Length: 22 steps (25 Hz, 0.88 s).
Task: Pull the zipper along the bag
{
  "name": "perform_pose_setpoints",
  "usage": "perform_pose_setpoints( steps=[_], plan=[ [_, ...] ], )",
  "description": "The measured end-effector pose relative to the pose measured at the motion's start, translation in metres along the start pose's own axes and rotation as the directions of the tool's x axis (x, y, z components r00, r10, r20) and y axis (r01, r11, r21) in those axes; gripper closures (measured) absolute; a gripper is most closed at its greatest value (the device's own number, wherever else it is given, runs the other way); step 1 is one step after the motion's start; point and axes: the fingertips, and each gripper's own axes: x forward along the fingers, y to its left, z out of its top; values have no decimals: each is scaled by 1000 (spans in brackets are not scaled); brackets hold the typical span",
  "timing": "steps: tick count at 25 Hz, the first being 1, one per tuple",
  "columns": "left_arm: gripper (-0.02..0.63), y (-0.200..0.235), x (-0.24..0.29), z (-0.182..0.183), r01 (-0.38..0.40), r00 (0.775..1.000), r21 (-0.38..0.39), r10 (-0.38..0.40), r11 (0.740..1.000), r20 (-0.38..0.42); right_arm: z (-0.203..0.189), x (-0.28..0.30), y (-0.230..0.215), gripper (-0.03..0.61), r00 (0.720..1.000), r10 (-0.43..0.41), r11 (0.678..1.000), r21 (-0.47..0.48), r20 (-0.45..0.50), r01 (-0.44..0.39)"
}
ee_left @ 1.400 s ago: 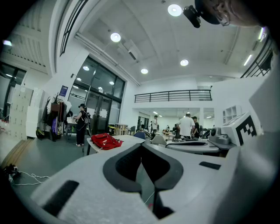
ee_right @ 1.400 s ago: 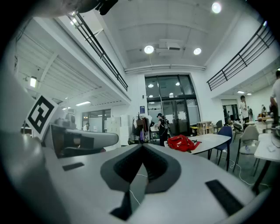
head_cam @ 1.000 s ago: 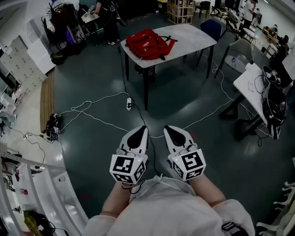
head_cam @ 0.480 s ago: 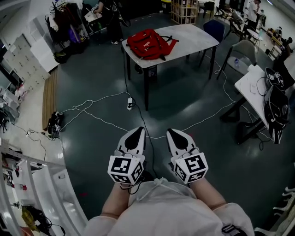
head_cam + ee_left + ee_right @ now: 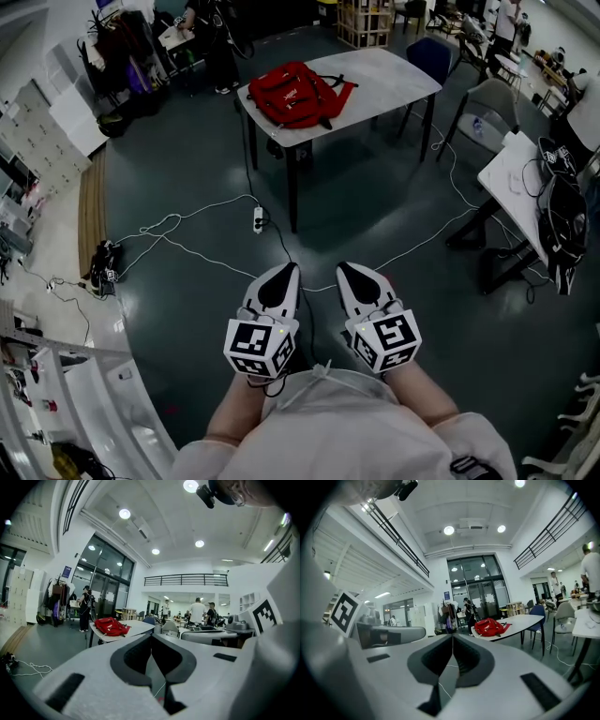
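A red bag (image 5: 298,94) lies on the left end of a grey table (image 5: 389,80) far ahead across the floor; it also shows small as the red bag (image 5: 110,626) in the left gripper view and the red bag (image 5: 490,627) in the right gripper view. My left gripper (image 5: 285,272) and right gripper (image 5: 345,269) hang side by side close to my body, well short of the table. Both are shut with nothing between their jaws. The bag's zipper is too small to make out.
White cables and a power strip (image 5: 257,219) trail over the dark floor between me and the table. A second table (image 5: 511,173) with dark gear stands at the right, chairs (image 5: 483,108) behind it. Shelving (image 5: 66,394) runs along the left. People stand in the background.
The view has drifted slightly, so the table and bag sit a little more to the left. Both grippers stay shut in the same place near my body.
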Motion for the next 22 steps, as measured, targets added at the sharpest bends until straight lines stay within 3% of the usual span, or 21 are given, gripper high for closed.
perform_pose_setpoints(
  steps=[13,22],
  plan=[
    [594,192,78,46,71,997,-53,-71,996,14,33,203,15,551,997,-73,997,-9,-15,73],
    [594,314,112,61,59,998,-76,-59,995,1,43,322,34,551,996,-77,997,-1,-35,77]
  ],
)
